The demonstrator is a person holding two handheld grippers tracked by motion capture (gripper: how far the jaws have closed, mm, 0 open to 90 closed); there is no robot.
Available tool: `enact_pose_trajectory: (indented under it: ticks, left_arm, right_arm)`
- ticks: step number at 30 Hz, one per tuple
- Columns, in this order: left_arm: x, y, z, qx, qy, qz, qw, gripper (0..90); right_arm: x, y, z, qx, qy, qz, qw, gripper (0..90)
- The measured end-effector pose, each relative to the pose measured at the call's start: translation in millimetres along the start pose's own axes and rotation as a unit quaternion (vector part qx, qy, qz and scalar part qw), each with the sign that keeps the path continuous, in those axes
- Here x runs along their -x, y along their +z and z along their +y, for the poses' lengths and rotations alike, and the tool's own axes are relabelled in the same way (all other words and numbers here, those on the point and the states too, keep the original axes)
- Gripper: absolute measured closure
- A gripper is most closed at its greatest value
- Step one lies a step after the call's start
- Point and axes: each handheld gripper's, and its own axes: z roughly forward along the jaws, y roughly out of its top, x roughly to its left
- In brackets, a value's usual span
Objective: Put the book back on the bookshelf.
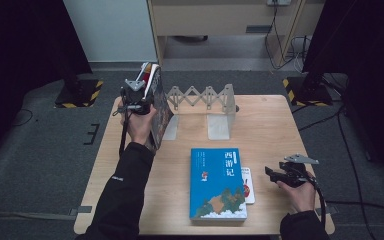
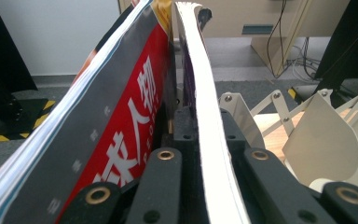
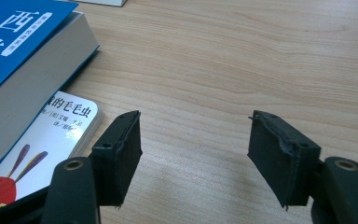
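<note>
L hand-held gripper (image 1: pixel 141 85) clenched on top edge of upright book (image 1: pixel 158 107) at table's (image 1: pixel 270 125) back-left corner by bookstand (image 1: pixel 207 107): keep it vertical, seat it, then let go; R hand-held gripper (image 1: pixel 274 173) released, idle near front-right edge.

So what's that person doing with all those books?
A person is putting books into the metal accordion book rack at the back of the wooden table. The left gripper is clamped on a thin book with a red cover, holding it upright at the rack's left end. The right gripper rests open just above the table, holding nothing. Beside it lies a thick blue book on top of a small white picture book.
</note>
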Motion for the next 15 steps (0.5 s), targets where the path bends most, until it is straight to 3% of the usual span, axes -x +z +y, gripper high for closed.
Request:
enact_pose_trajectory:
  ticks: [4,9,15]
  left_arm:
    - [-0.1,-7.4,-1.5,0.003,0.001,-0.007,1.0,76.6]
    - [1.5,-21.1,-2.3,0.02,0.004,-0.021,0.9996,64.2]
    - [-5.2,-40.6,-5.5,0.05,-0.014,-0.051,0.9973,54.8]
  right_arm:
    - [-0.1,0.4,-0.2,0.0,-0.002,0.0,1.0,34.3]
    - [-0.6,-0.3,0.2,0.001,-0.002,0.0,1.0,34.1]
    - [-1.0,-0.6,0.6,0.004,-0.005,-0.001,1.0,33.7]
